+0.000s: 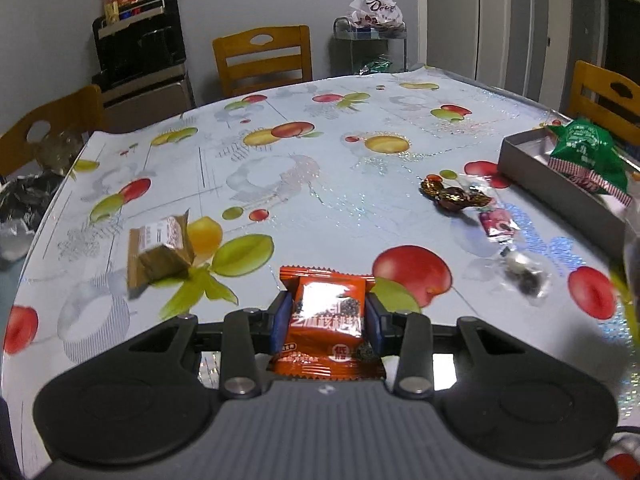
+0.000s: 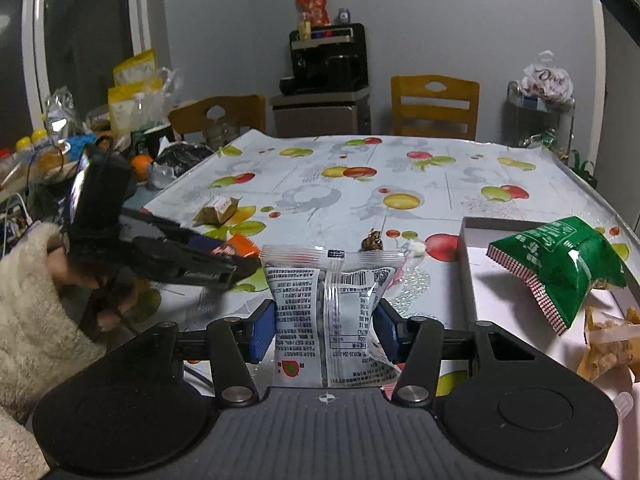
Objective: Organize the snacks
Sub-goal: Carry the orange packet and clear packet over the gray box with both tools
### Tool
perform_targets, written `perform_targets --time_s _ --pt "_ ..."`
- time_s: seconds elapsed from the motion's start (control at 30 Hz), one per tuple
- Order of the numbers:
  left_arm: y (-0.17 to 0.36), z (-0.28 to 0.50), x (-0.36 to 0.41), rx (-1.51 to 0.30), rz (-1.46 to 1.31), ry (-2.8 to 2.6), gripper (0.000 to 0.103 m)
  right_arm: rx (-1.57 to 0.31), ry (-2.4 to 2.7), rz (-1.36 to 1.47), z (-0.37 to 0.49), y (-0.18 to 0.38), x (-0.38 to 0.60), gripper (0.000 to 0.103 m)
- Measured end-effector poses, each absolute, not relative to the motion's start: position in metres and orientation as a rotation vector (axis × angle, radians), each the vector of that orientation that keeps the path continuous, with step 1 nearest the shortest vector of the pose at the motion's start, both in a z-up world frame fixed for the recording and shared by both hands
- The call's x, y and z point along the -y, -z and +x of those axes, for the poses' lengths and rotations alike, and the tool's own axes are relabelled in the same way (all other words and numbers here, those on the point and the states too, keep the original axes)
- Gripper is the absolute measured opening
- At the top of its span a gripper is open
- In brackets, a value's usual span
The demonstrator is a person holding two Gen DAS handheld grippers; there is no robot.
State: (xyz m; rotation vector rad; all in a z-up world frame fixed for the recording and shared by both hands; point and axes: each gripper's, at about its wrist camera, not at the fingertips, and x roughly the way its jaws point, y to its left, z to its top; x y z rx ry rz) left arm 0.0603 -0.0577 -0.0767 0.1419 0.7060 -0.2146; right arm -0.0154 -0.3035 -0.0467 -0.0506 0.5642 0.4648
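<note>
My left gripper point(image 1: 326, 320) is shut on an orange snack packet point(image 1: 326, 312), held just above the fruit-print tablecloth point(image 1: 280, 184). My right gripper point(image 2: 325, 326) is shut on a clear printed snack packet point(image 2: 332, 316). The left gripper with the orange packet point(image 2: 240, 247) shows at the left of the right wrist view. A grey open box point(image 1: 560, 184) on the right holds a green snack bag point(image 1: 588, 156); the box point(image 2: 468, 272) and the bag point(image 2: 560, 264) also show in the right wrist view. A brown packet point(image 1: 160, 248), a dark foil candy point(image 1: 454, 196) and small clear-wrapped sweets point(image 1: 496, 222) lie on the table.
Wooden chairs point(image 1: 262, 60) stand around the table. A black appliance point(image 1: 140, 44) with snack bags on top is at the back wall. A cluttered side surface point(image 2: 60, 148) is to the left. A small stand with a white bag point(image 1: 374, 12) is at the back.
</note>
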Motion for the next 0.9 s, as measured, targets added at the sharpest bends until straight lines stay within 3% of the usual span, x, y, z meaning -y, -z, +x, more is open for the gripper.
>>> perform_targets --time_s 0.4,0.9 --pt "0.035 0.032 0.081 -0.617 0.169 0.264 0.036 -0.549 -0.474 -0.001 -0.014 0.053 0.324 0.050" --pt "0.007 0.025 0.187 -0.551 0.239 0.544 0.036 -0.399 -0.288 0.054 -0.028 0.019 0.412 0.050"
